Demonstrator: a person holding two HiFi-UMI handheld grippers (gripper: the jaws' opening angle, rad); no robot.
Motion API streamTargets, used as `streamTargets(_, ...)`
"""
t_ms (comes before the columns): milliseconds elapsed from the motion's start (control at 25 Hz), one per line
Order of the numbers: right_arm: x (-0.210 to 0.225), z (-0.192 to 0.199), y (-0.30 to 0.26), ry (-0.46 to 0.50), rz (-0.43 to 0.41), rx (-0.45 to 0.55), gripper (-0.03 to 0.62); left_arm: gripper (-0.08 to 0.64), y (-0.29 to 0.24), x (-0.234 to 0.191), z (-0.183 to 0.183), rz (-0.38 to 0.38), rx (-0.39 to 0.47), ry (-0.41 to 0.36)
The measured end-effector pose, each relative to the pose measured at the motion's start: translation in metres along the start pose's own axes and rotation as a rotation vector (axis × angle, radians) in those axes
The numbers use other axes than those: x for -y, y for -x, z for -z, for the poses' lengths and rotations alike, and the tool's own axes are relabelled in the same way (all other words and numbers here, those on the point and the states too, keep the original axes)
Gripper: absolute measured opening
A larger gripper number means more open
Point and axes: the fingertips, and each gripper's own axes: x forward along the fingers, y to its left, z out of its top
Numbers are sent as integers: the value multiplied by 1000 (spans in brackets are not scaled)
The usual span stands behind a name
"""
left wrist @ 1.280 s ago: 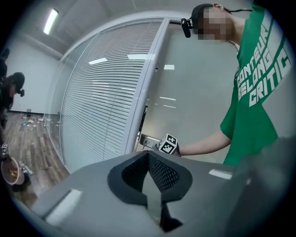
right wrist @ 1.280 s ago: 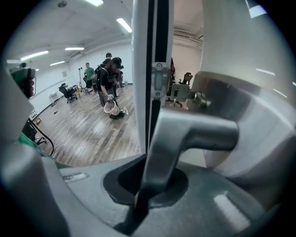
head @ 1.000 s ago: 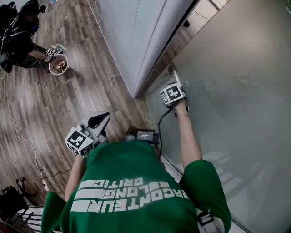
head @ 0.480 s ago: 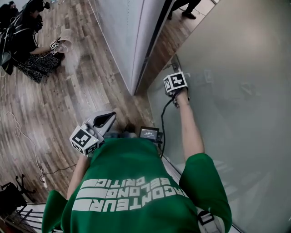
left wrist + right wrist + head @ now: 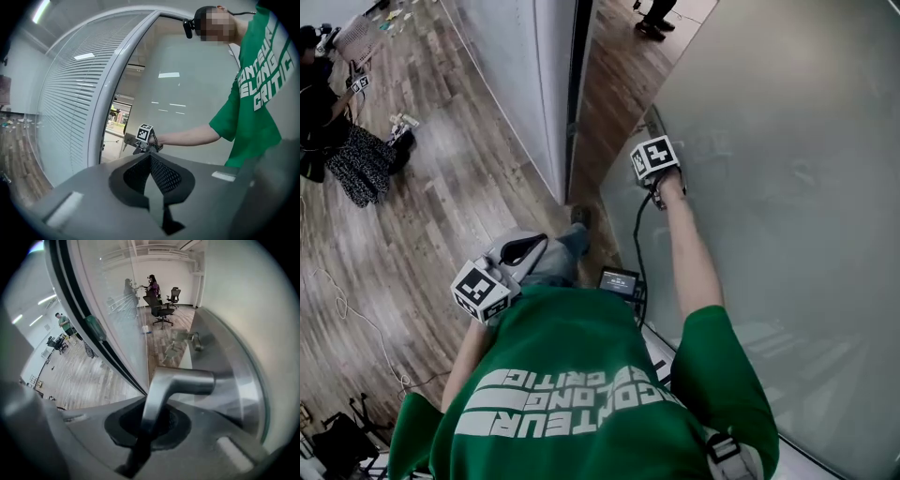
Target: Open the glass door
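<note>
On the frosted glass door [image 5: 787, 187], the right gripper [image 5: 143, 441] clamps the bent brushed-metal lever handle [image 5: 180, 383] (left gripper [image 5: 151, 161] closed, empty).

Green T-shirt [image 5: 572, 412], back print in white block capitals, three stacked lines, upside down in the head view: "CRITIC", "BELONG", then a line legible only in part as "…CONTEUR". Same T-shirt print [image 5: 257, 89] in the left gripper view, right way up, cut at its left end: "…NTEUR", "…ELONG", "CRITIC". Small screen [image 5: 619, 280] at the waist: lit, characters too small to read. Near marker cube [image 5: 483, 291] and far marker cube [image 5: 654, 157]: black-and-white square codes only, no letters or numbers.
</note>
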Motion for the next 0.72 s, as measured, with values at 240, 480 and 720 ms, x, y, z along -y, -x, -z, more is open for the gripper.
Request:
streamTargets(240, 36, 5, -5, -44, 15, 2, -6, 15, -43, -5, -2, 76, -1, -14)
streamTargets(480, 80, 24, -7, -101, 38, 5, -6, 15, -93, -8, 0, 158, 1, -43)
streamTargets(720, 123, 33, -10, -133, 79, -30, -6, 15, -131, -13, -8, 229, -15, -39)
